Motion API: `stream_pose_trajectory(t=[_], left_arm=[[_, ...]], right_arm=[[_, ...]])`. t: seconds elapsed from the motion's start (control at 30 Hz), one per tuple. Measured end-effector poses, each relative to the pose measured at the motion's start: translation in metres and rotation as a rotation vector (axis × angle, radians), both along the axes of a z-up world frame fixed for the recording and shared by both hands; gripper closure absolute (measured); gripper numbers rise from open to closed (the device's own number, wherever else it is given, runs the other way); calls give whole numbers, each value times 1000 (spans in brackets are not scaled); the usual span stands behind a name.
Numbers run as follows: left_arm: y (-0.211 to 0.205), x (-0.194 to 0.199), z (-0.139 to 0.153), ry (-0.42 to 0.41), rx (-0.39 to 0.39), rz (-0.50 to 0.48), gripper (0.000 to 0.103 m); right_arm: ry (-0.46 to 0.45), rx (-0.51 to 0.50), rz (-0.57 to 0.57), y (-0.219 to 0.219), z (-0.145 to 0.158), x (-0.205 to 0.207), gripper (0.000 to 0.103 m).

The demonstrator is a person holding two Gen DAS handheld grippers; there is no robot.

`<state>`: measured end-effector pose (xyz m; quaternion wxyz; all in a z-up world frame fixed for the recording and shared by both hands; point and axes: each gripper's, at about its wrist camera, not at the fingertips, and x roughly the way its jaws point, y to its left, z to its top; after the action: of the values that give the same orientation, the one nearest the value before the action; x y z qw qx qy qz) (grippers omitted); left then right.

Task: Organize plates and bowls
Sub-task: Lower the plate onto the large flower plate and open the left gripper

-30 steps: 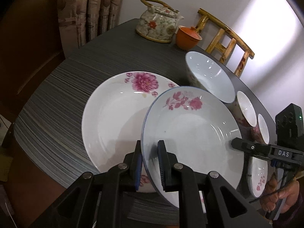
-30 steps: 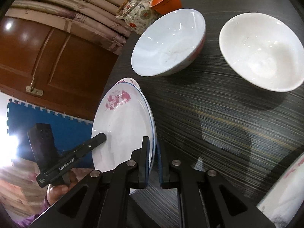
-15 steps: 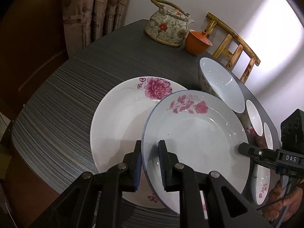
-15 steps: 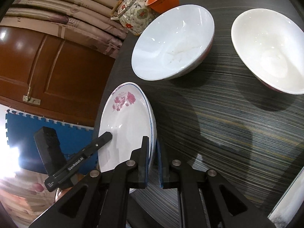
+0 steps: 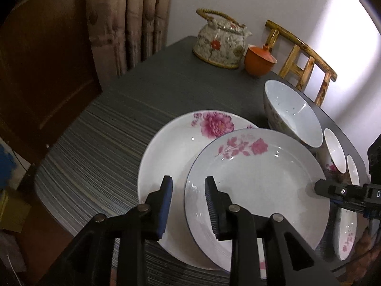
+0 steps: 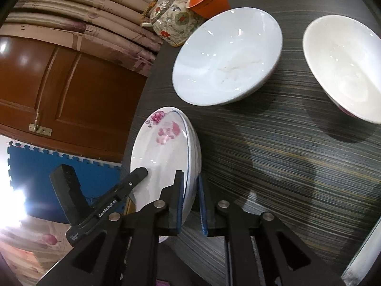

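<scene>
Left tongs [image 5: 188,197]: jaws opening, now parted, straddling the near rim of the blue-rimmed plate [image 5: 259,186]. The right pad lies over the plate's inner face, the left pad stands clear of the rim; no squeeze visible.

Right tongs [image 6: 190,202]: nearly shut on the opposite rim of the same plate [image 6: 166,157], 1 pad on each face. In the left view they reach in from the right side [image 5: 319,187].

Blue-rimmed plate: pink flower spray on its far side, lying on the larger flowered plate [image 5: 171,152] and offset toward the right of the left tongs, so the 2 overlap without being centred. Whether it rests fully on the lower plate or is partly lifted at the right-tong side, I cannot tell.

Beyond the right tongs: large bowl [image 6: 226,57] straight ahead, a 2nd white bowl [image 6: 343,64] further right, both upright on the dark striped table [image 6: 273,155].

Beyond the left tongs, to the right of the plates: the large bowl, then 2 small bowls [image 5: 334,150] in a row and a flowered dish [image 5: 345,233] nearer.

Far edge of table: patterned teapot [image 5: 220,43], with an orange lidded cup [image 5: 259,59] just beside it. Wooden chair [image 5: 302,57] behind, curtain [image 5: 128,19] to the left.
</scene>
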<state>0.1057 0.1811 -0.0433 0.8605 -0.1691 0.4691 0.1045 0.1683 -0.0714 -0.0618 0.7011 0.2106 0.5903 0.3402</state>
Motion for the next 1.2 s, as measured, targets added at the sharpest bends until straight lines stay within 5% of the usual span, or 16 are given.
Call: stream_pose_trajectory(t=[0.4,1.2], left_arm=[[-10,-26,30,-83,-22,6,74],[-8,-31,16,-56,-61,-10,68]], right_arm=[[16,-21,0,13,-7,0,91],[-27,-64,-31,32,-11,3,83]])
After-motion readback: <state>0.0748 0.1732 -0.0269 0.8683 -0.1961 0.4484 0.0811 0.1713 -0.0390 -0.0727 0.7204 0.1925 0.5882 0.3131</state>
